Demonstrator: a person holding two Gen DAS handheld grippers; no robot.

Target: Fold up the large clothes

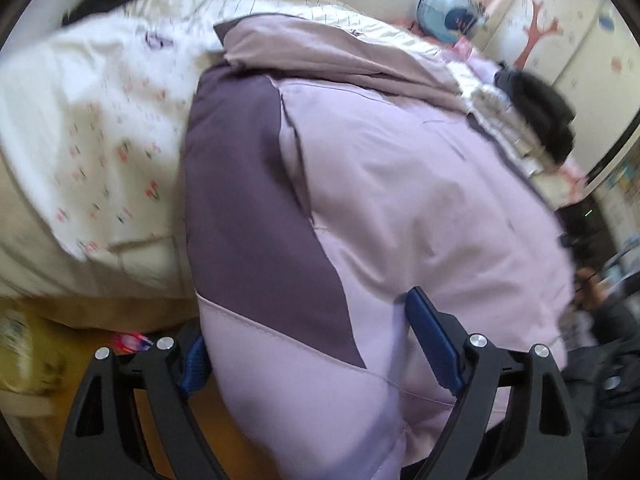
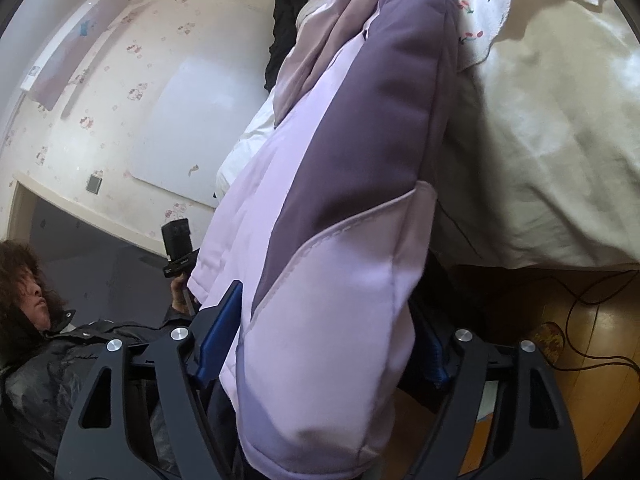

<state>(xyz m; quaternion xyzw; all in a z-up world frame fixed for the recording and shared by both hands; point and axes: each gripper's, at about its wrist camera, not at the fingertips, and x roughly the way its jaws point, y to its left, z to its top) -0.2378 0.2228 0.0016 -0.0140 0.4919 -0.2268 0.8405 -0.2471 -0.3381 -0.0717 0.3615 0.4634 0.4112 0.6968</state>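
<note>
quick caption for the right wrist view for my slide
Right gripper clasps the padded end of a lilac and purple jacket hanging off the cream bedding above the wooden floor.

Pale lilac jacket [image 1: 420, 200] with a broad dark purple panel [image 1: 248, 200] running down its side, a paler mauve lining [image 1: 320, 56] folded back at the top, and black fur trim [image 1: 536, 116] at the far edge. Under it, a cream quilt [image 1: 32, 216] and a white sheet [image 1: 100, 128] dotted with small red cherries and green stems. Gripper [image 1: 316, 356] frame black, pads bright blue [image 1: 432, 340], screws silver. Floor [image 2: 592, 384] warm honey-brown wood, a black cable [image 2: 600, 356] across it. Wall [image 2: 132, 92] cream with pink floral sprigs; a blue-and-white cushion [image 1: 448, 8] sits by a red tree decal [image 1: 536, 36]
</note>
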